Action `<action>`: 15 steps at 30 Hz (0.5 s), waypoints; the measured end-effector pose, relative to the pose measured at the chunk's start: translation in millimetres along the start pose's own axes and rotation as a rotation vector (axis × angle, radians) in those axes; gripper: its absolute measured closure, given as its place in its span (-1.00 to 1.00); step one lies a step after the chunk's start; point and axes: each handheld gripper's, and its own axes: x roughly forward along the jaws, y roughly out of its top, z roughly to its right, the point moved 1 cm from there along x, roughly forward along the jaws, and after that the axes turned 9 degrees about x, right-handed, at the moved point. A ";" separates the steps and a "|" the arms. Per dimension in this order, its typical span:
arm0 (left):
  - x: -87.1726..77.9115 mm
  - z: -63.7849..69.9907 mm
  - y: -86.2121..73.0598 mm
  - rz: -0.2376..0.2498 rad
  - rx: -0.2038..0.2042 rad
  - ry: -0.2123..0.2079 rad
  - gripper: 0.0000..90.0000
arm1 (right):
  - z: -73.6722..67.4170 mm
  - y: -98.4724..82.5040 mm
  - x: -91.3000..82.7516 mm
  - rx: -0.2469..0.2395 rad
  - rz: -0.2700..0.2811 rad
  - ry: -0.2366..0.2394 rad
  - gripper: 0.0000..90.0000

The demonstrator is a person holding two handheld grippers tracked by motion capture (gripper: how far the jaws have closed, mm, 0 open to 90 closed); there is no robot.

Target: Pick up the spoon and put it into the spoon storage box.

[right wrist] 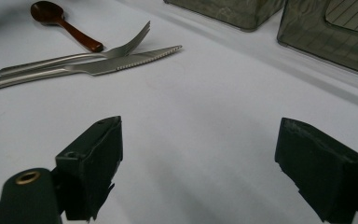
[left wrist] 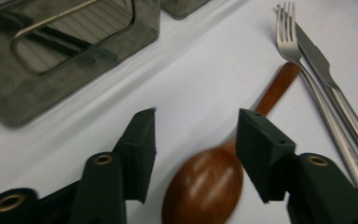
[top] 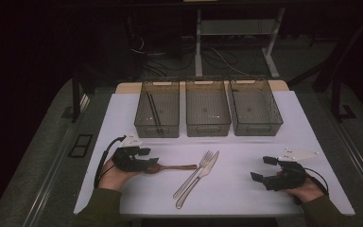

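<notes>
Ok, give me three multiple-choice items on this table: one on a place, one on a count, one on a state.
1. Where do the chopsticks lie?
A. In the left bin
B. In the middle bin
C. Beside the knife

2. How many bins stand at the back of the table?
A. Two
B. Three
C. Four

3. How does the left gripper stand at the wooden spoon?
A. Shut on its bowl
B. Open, jaws either side of it
C. Lifting it off the table

Answers:
1 A, two dark sticks lie in the left bin.
2 B, three bins stand in a row.
3 B, gaps show between pads and spoon.
</notes>
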 end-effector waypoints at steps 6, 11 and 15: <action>-10.7 3.3 -15.2 0.039 -0.003 0.018 -0.34 | -2.4 0.1 1.2 -0.006 -0.003 0.003 -0.66; -3.3 -1.4 -16.9 0.031 -0.005 0.014 -0.38 | -2.7 0.0 1.3 -0.007 -0.006 -0.002 -0.66; 5.6 -7.0 -17.0 0.005 -0.004 0.015 -0.37 | -2.0 0.0 1.5 -0.008 -0.006 -0.001 -0.66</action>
